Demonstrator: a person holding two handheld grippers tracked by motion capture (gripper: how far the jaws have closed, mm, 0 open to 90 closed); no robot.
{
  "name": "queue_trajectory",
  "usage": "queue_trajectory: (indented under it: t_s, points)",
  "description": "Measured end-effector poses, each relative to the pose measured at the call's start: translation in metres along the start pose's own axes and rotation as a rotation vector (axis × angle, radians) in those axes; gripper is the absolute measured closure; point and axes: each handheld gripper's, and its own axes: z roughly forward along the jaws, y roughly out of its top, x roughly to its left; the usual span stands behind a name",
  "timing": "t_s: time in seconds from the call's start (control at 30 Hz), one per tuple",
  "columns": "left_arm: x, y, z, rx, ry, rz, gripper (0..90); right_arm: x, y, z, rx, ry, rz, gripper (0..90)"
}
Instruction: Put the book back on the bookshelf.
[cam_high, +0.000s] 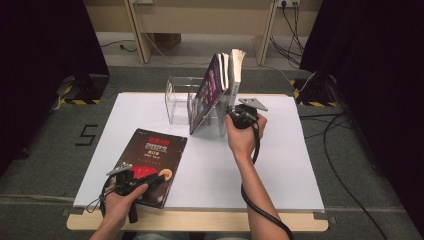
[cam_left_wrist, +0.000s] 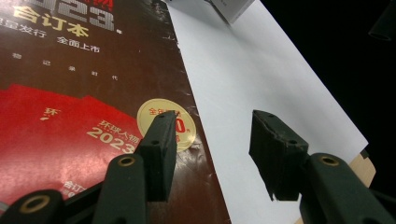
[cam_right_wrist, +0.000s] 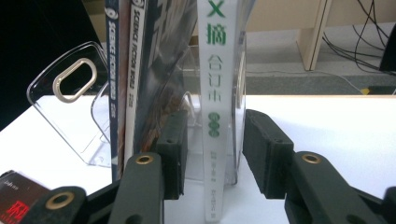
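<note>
Risk was flagged: right gripper (cam_right_wrist: 215, 154) jaws were parted around white-spined book (cam_right_wrist: 214, 93) at frame centre, unclamped, so toppling was judged possible.

the left hand (cam_high: 119, 201) is sitting low at the near left, its forearm coming in from the bottom edge, holding the left gripper (cam_left_wrist: 212, 154) pointed forward and slightly down with its jaws standing well apart, nothing between them. the right arm is reaching forward, wrist straight, the right hand (cam_high: 243, 134) wrapping around the right gripper (cam_right_wrist: 212, 154), whose jaws are standing apart and pressing on nothing.
</note>
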Motion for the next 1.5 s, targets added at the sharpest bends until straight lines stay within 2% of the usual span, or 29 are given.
queue_trajectory:
  t_s: [0.33, 0.53, 0.77, 1.03, 1.23, 1.5]
  points:
    - [0.003, 0.002, -0.002, 0.002, 0.028, 0.021, 49.9, -0.007, -0.016, -0.007, 0.040, 0.032, 0.017, 59.1]
    - [0.002, 0.004, -0.003, 0.002, 0.042, 0.035, 49.7, -0.006, -0.023, -0.013, 0.048, 0.049, 0.016, 58.9]
    - [0.003, 0.007, -0.004, 0.004, 0.065, 0.050, 49.5, -0.003, -0.033, -0.017, 0.070, 0.092, 0.032, 60.2]
    - [0.006, 0.011, -0.007, -0.003, 0.086, 0.048, 49.5, 0.003, -0.045, -0.019, 0.085, 0.125, 0.026, 59.3]
    - [0.009, 0.013, -0.009, 0.000, 0.121, 0.067, 49.5, 0.010, -0.054, -0.019, 0.103, 0.146, 0.016, 58.1]
    - [0.016, 0.016, -0.014, -0.011, 0.154, 0.064, 49.4, 0.021, -0.061, -0.013, 0.123, 0.170, 0.000, 57.7]
